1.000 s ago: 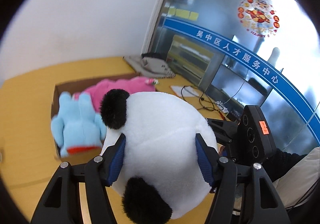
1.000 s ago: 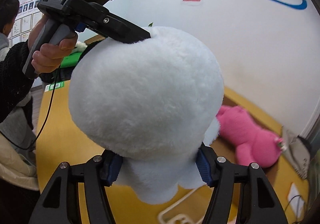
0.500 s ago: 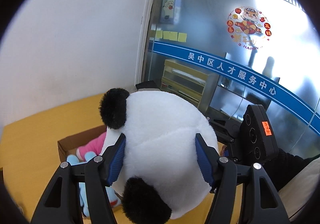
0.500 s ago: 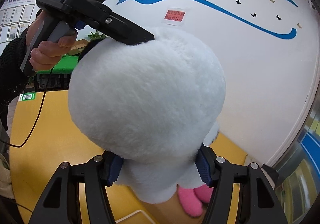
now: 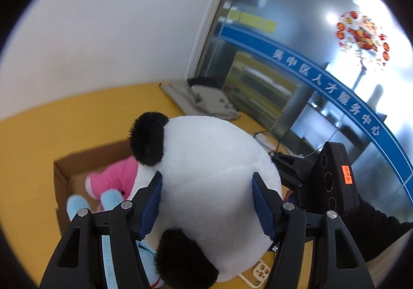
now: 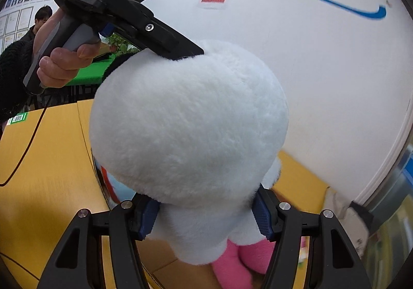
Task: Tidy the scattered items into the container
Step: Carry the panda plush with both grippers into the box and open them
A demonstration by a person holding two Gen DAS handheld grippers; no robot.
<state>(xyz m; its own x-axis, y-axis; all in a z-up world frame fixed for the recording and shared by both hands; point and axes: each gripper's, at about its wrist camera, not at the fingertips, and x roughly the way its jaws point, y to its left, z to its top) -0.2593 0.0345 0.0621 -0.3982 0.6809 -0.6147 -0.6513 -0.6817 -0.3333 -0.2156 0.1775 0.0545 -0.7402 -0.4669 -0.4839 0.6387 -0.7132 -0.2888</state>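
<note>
A big white panda plush (image 5: 211,185) with black ears hangs in the air, held from two sides. My left gripper (image 5: 207,206) is shut on its head, blue pads sunk into the fur. In the right wrist view my right gripper (image 6: 205,216) is shut on the plush (image 6: 188,123) at its lower body. Below it an open cardboard box (image 5: 62,175) on the yellow table holds a pink plush (image 5: 116,178) and a light blue plush (image 5: 77,205). The pink plush (image 6: 240,260) also shows under the panda. The box's near part is hidden by the panda.
A yellow table (image 5: 51,129) spreads around the box. A white phone (image 5: 260,272) lies on it under the panda. Grey bags (image 5: 206,100) and cables (image 5: 268,139) lie by the glass wall. A person's hand (image 6: 59,61) grips the left gripper's handle. A person stands far back (image 6: 42,17).
Both grippers have carried the panda sideways over the table toward the box. The box with the pink and blue plush sits right beneath it now. Both grips are unchanged.
</note>
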